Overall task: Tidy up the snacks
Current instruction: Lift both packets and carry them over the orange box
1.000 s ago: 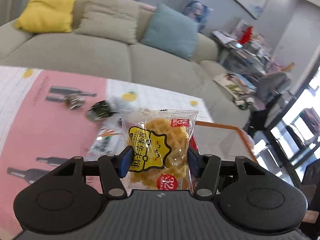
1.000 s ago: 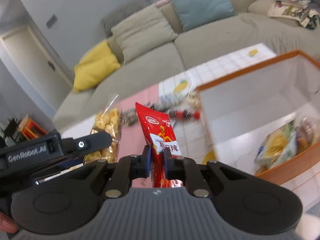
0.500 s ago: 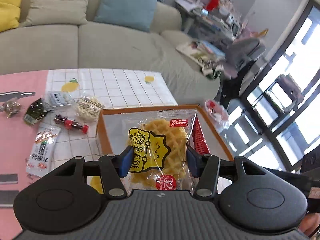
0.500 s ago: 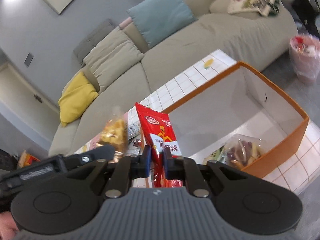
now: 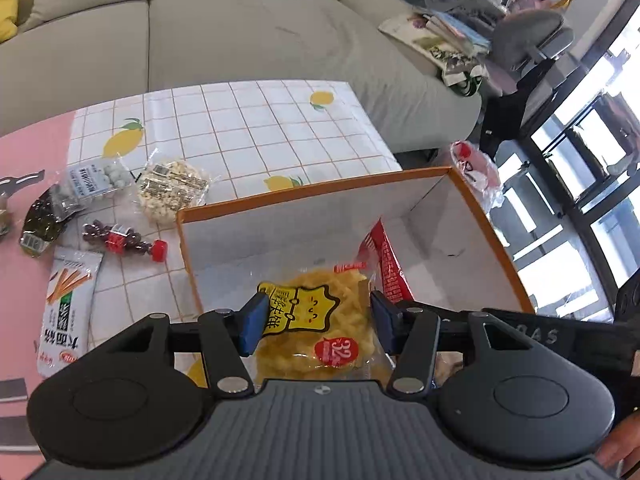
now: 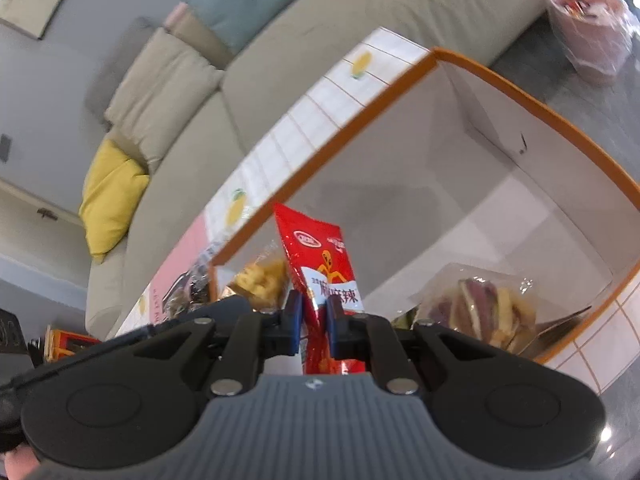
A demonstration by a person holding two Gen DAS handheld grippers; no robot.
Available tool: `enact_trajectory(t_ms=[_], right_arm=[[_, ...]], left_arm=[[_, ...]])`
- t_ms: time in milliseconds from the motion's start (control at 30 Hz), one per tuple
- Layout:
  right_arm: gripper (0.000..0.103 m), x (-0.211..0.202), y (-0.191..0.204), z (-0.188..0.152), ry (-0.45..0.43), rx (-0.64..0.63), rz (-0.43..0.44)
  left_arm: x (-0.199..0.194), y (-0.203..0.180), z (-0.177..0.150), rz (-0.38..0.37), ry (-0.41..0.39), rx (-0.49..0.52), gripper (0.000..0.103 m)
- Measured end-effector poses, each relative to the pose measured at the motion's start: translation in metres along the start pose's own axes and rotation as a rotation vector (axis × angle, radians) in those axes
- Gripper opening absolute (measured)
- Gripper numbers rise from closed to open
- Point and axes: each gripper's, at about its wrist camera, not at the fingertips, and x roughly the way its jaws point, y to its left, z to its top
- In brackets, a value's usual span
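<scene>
My left gripper (image 5: 316, 322) is shut on a clear waffle packet (image 5: 320, 320) with a yellow label, held over the near end of the orange-rimmed white box (image 5: 312, 194). My right gripper (image 6: 314, 318) is shut on a red spicy-snack packet (image 6: 320, 264), also above the box (image 6: 520, 84). In the left wrist view, the red packet (image 5: 386, 264) pokes up just right of the waffle packet. In the right wrist view, the waffle packet (image 6: 260, 278) hangs just left of the red one. A clear bag of mixed snacks (image 6: 476, 308) lies on the box floor.
Several snacks lie on the tiled lemon-print tablecloth (image 5: 248, 128) left of the box: a nut cake (image 5: 172, 190), a white-ball packet (image 5: 100, 180), a dark seaweed packet (image 5: 44, 220), a red-capped stick (image 5: 124, 238) and a white stick-snack bag (image 5: 66, 312). A beige sofa (image 5: 240, 40) stands behind.
Both grippers have carried their packets from above the table's snack pile across to the box and lowered them over its opening. The right wrist has rolled. Both grips stay the same.
</scene>
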Motion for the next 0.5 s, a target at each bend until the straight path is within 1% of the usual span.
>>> enact_trajectory(t_ms=[100, 233, 333, 500], right_arm=[[0.010, 0.009, -0.012, 0.011, 0.031, 0.054, 0.007], [0.009, 0.024, -0.015, 0.023, 0.068, 0.057, -0.004], [0.009, 0.036, -0.010, 0.026, 0.089, 0.050, -0.016], [0.008, 0.054, -0.012, 0.031, 0.111, 0.065, -0.042]], left_arm=[[0.012, -0.002, 0.004, 0.018, 0.012, 0.021, 0.062], [0.024, 0.000, 0.008, 0.036, 0.023, 0.039, 0.063], [0.033, 0.004, 0.011, 0.053, 0.031, 0.041, 0.063], [0.044, 0.010, 0.013, 0.041, 0.058, 0.044, 0.063]])
